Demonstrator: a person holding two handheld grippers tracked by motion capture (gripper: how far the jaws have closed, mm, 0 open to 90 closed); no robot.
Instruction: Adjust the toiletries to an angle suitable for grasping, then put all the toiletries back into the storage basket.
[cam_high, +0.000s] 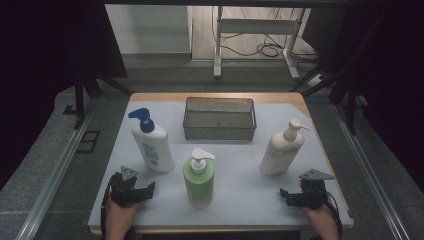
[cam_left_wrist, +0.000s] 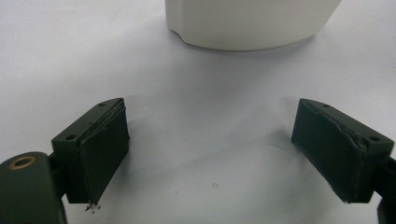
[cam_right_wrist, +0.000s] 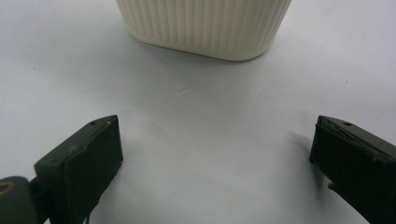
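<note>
Work has barely begun: the wire basket at the back of the bench holds nothing, and all three pump bottles stand outside it. The left tongs rest low at the near edge, jaws wide and empty, facing the white bottle. The right tongs likewise gape empty toward the cream bottle. Between them stands the green bottle, untouched.
</note>
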